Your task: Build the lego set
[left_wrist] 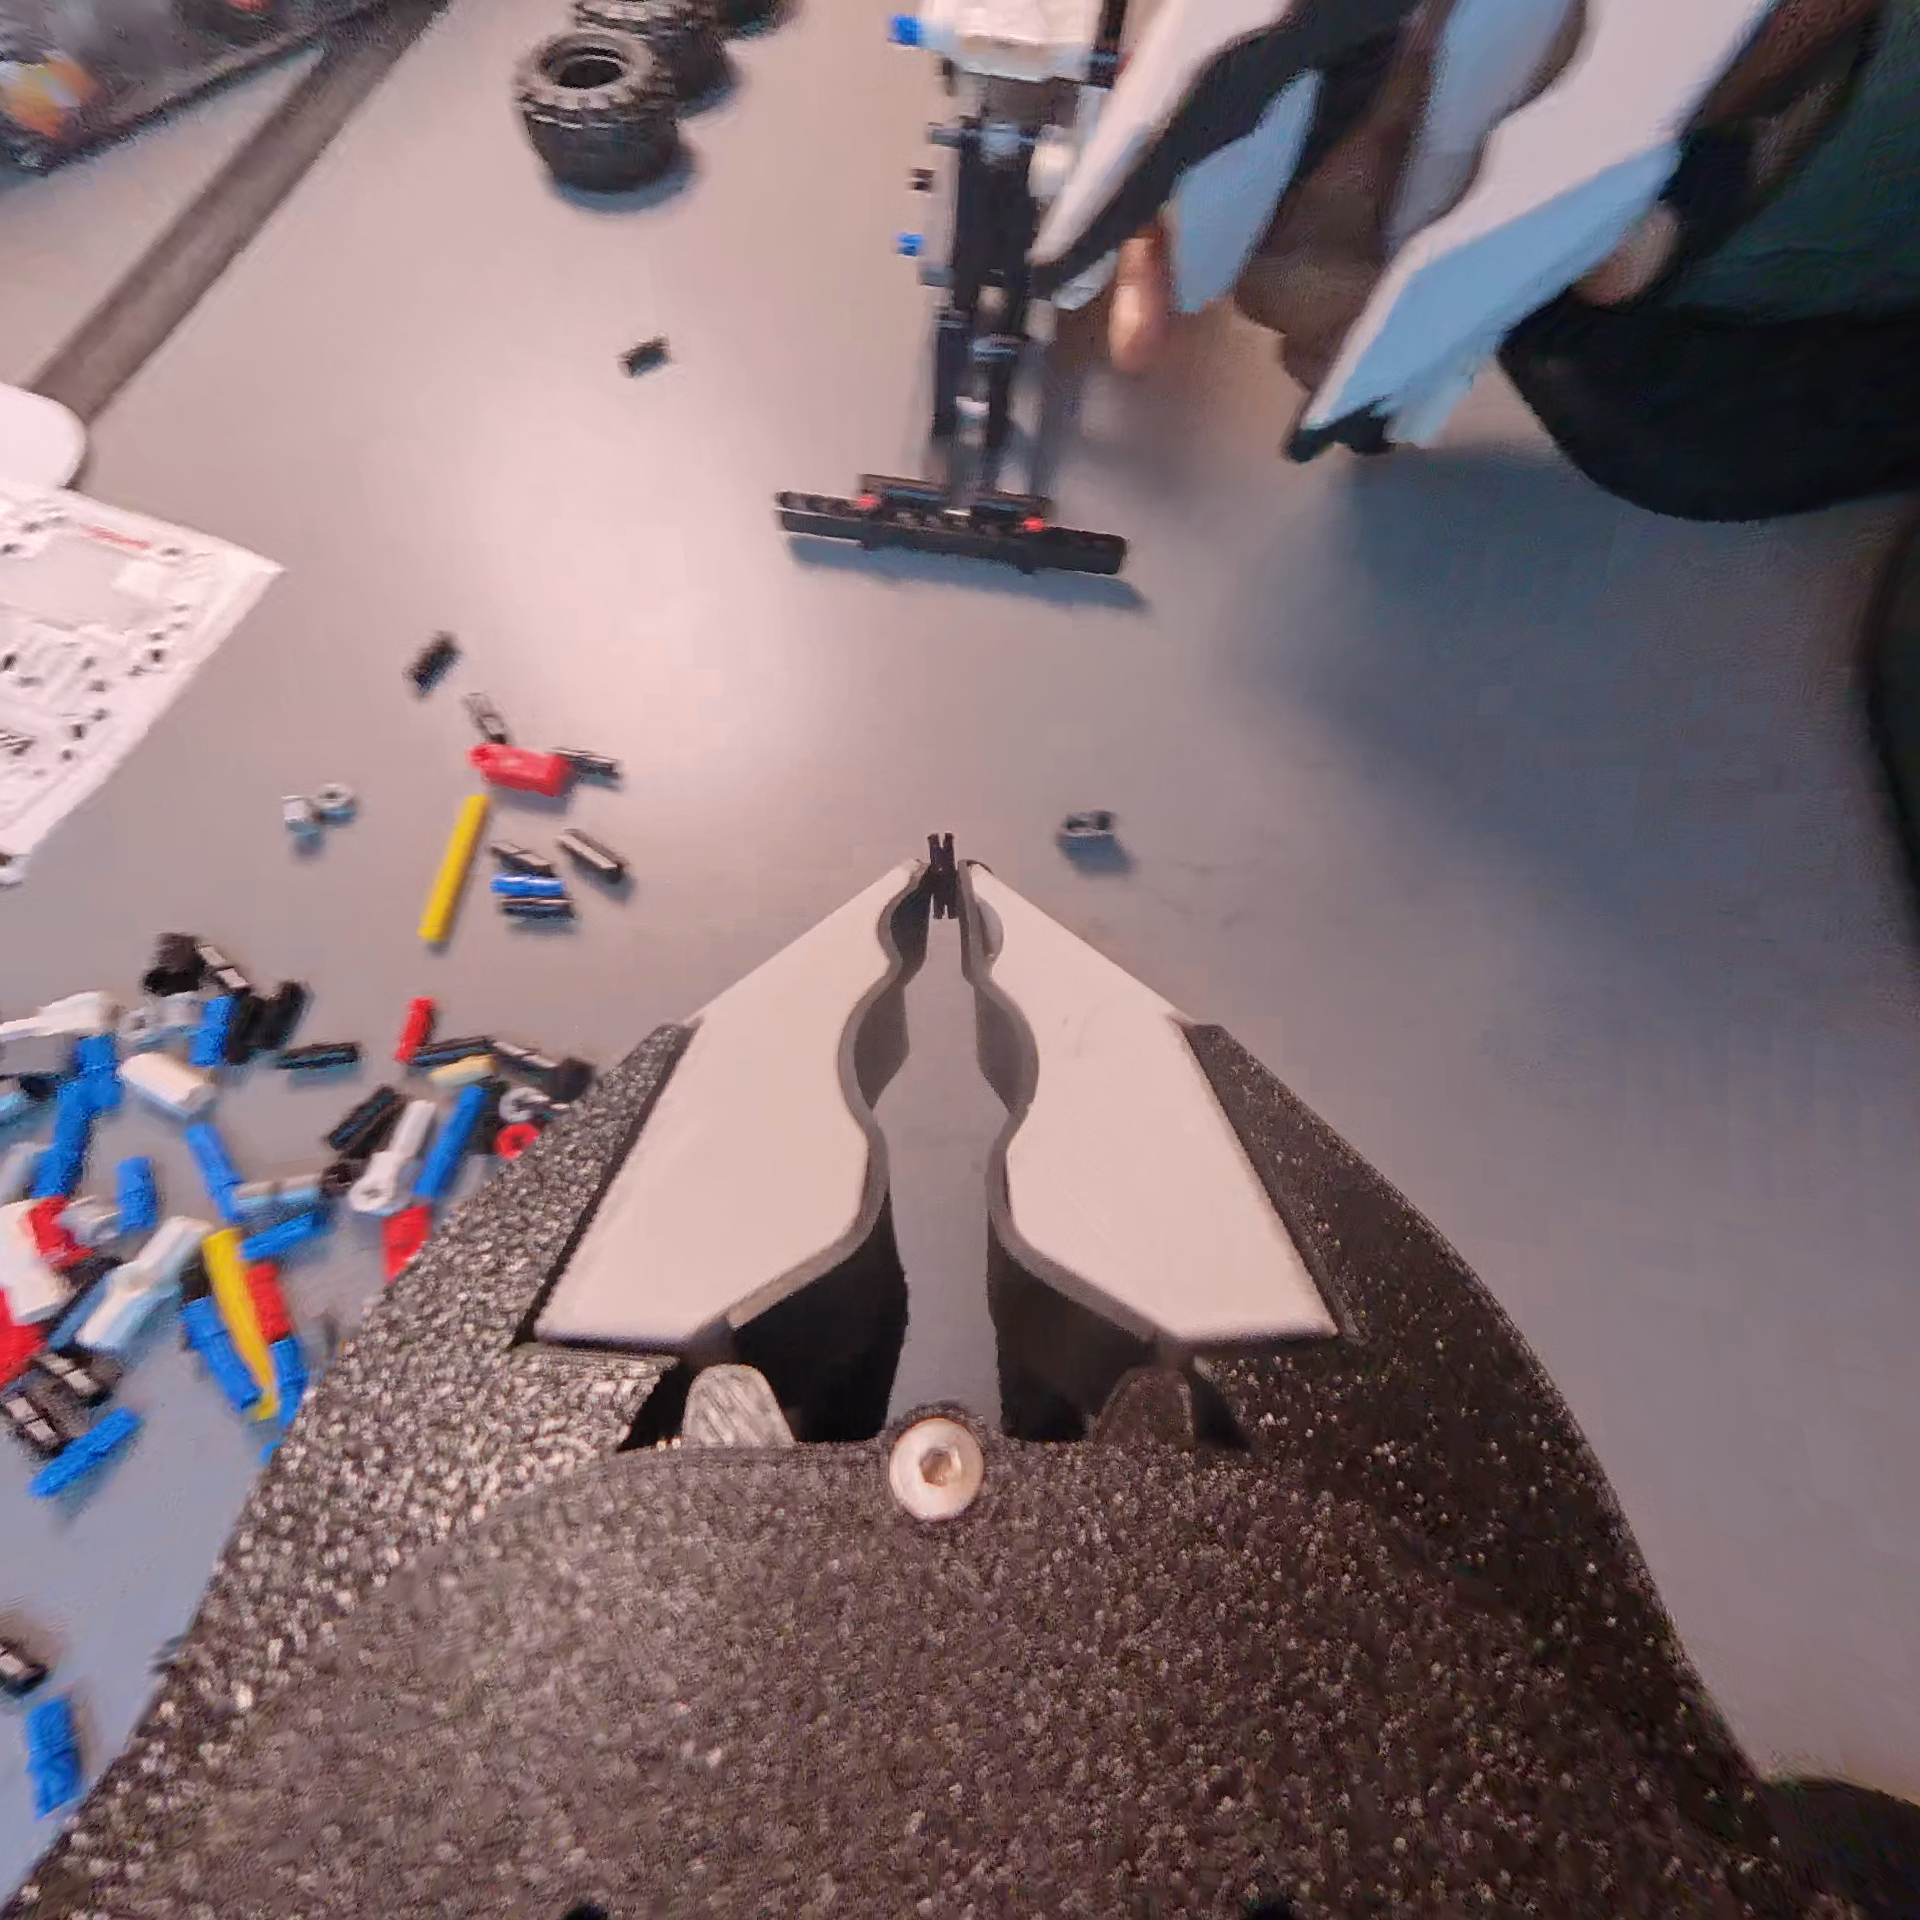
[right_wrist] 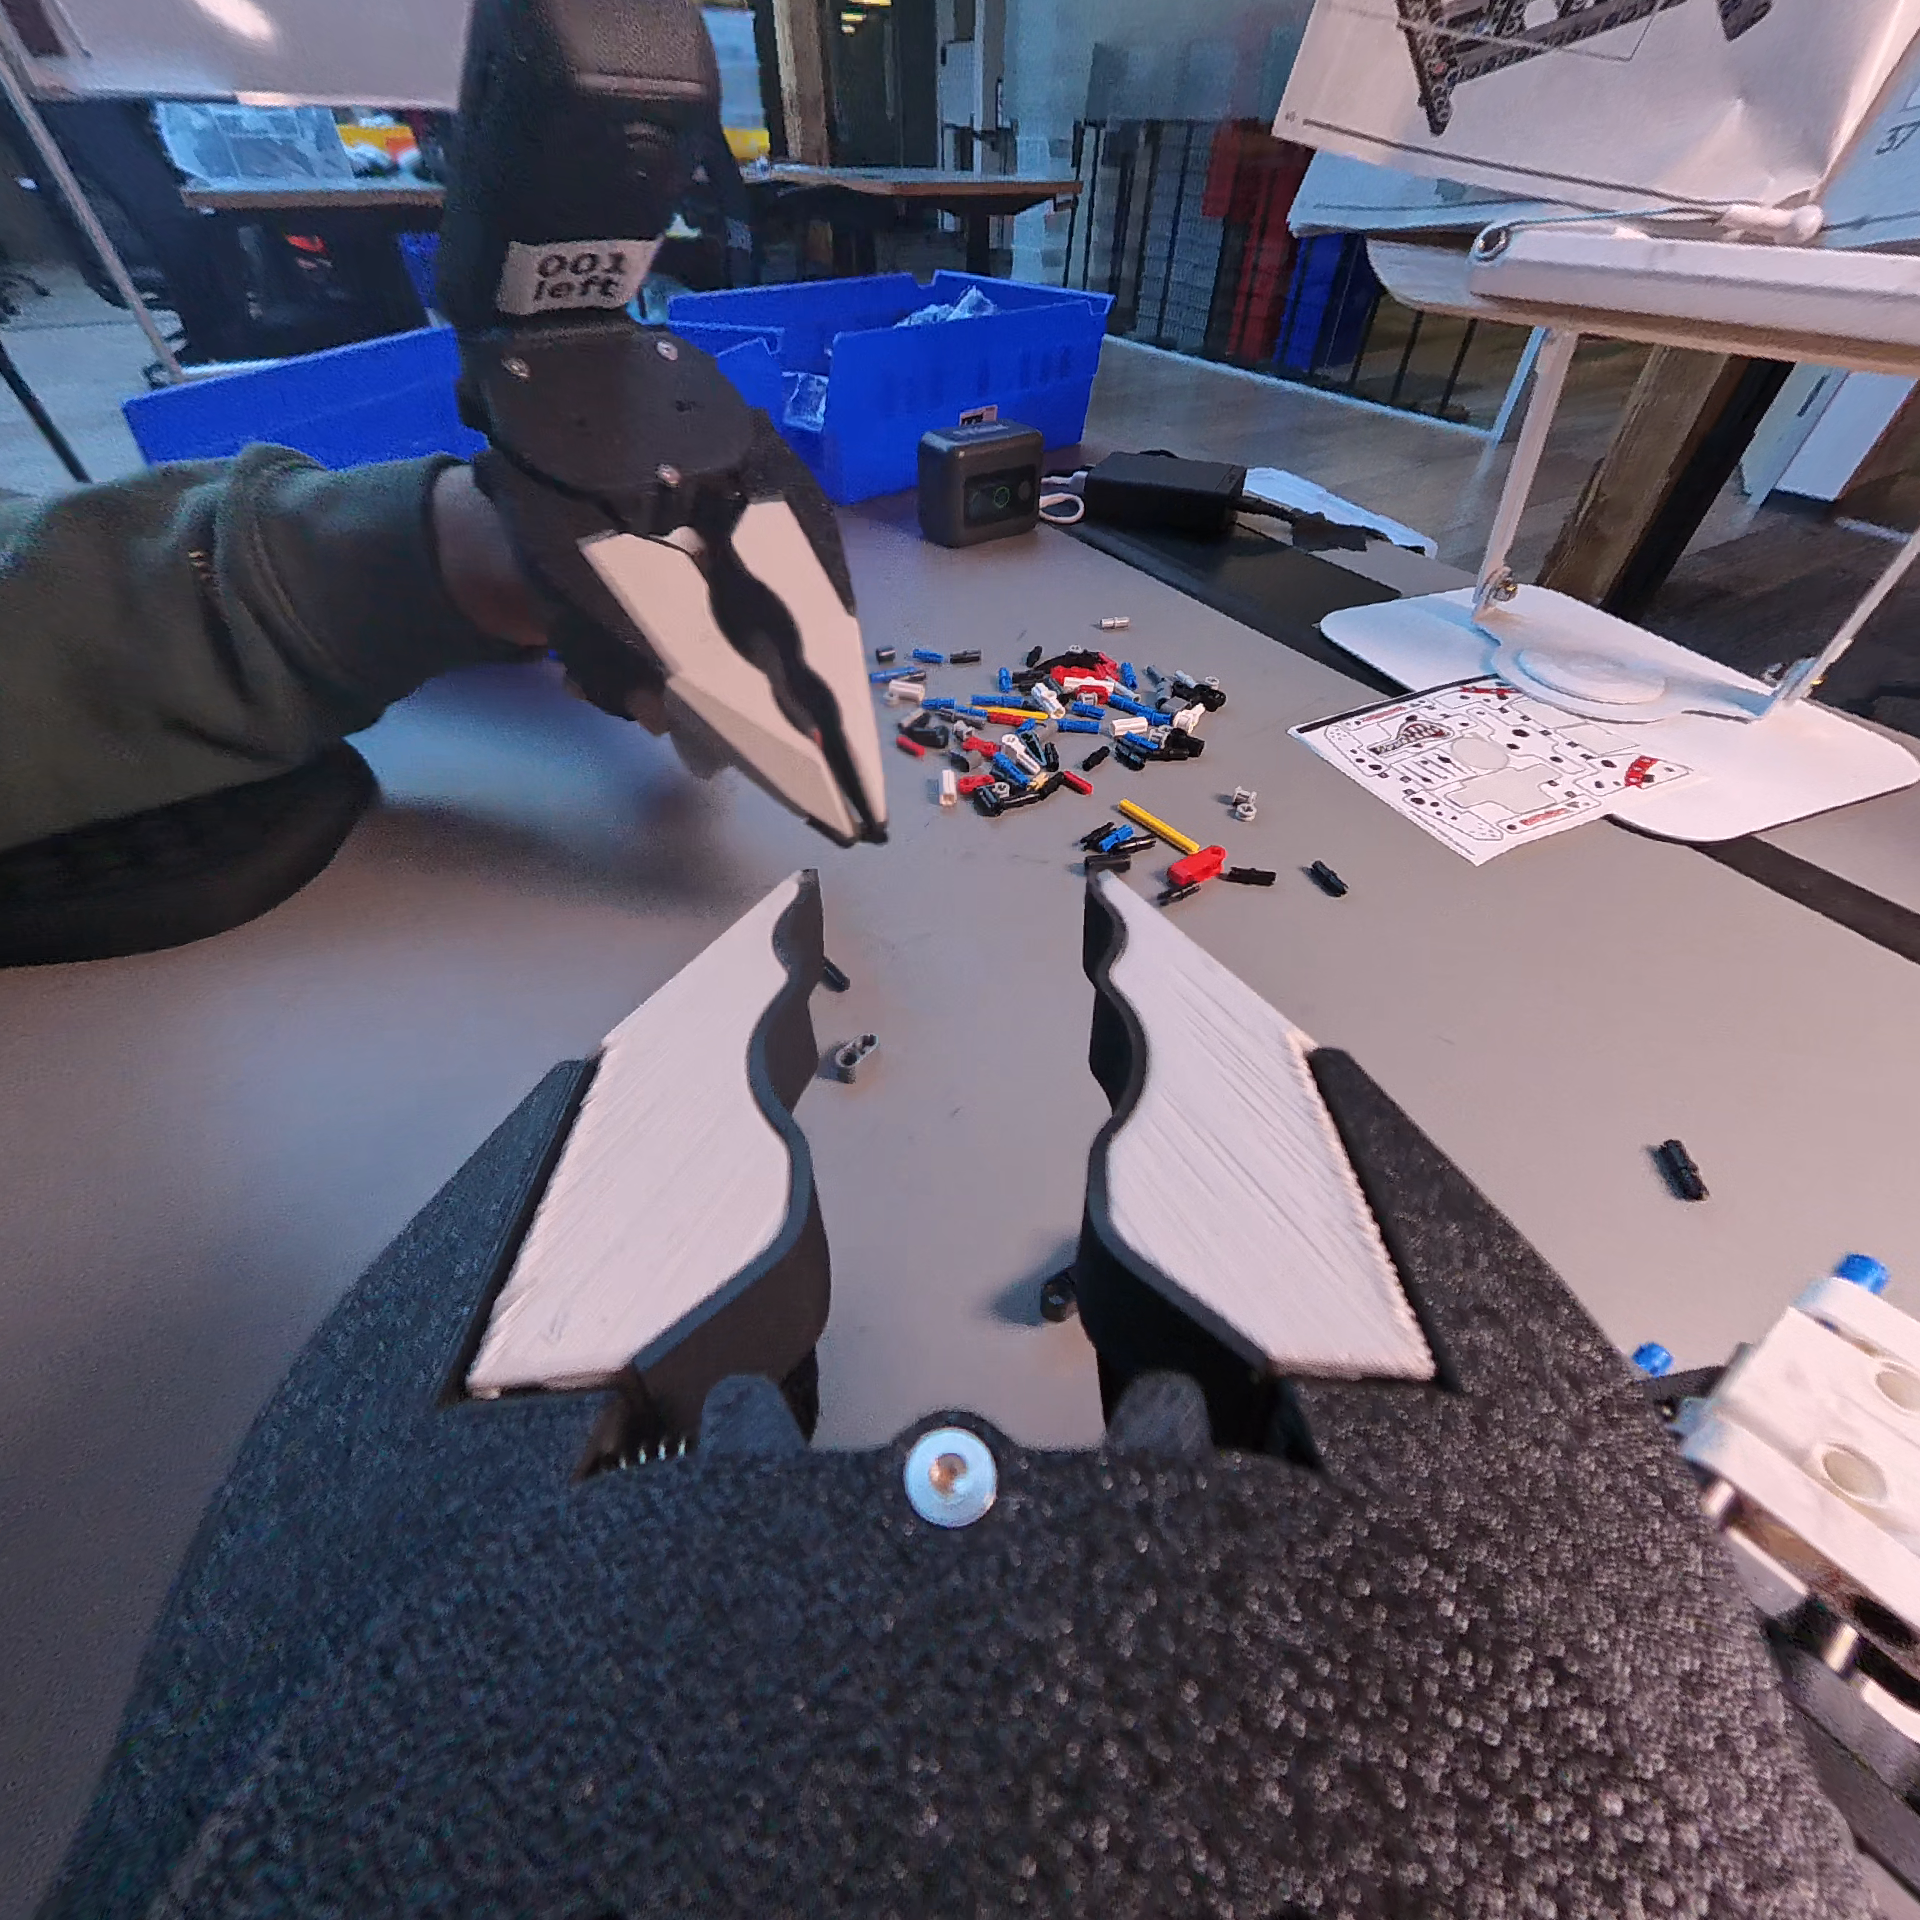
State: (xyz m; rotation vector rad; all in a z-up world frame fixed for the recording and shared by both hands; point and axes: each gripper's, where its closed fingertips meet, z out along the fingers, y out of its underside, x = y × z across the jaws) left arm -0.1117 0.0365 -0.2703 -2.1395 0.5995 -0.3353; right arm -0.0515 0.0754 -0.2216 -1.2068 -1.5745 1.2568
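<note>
Left tongs (left_wrist: pixel 941 883) pinch a small black pin (left_wrist: pixel 940 871) at their very tips, held above the grey bench (left_wrist: pixel 1455 831). Right tongs (right_wrist: pixel 951 904) are spread wide with nothing between them, low over the bench; a small grey connector (right_wrist: pixel 854 1057) lies on the surface just inside the left finger. In the left wrist view the partly built lego model (left_wrist: pixel 977 312), a long black frame with a crossbar at its near end, rests on the bench ahead, next to the blurred right tongs. Two black tyres (left_wrist: pixel 603 104) sit to its left. Loose lego pieces (right_wrist: pixel 1049 727) in blue, black, red and white, plus a yellow axle (left_wrist: pixel 453 868), are scattered between the tongs and a printed sheet (right_wrist: pixel 1486 764). Blue bins (right_wrist: pixel 935 364) stand at the far edge.
</note>
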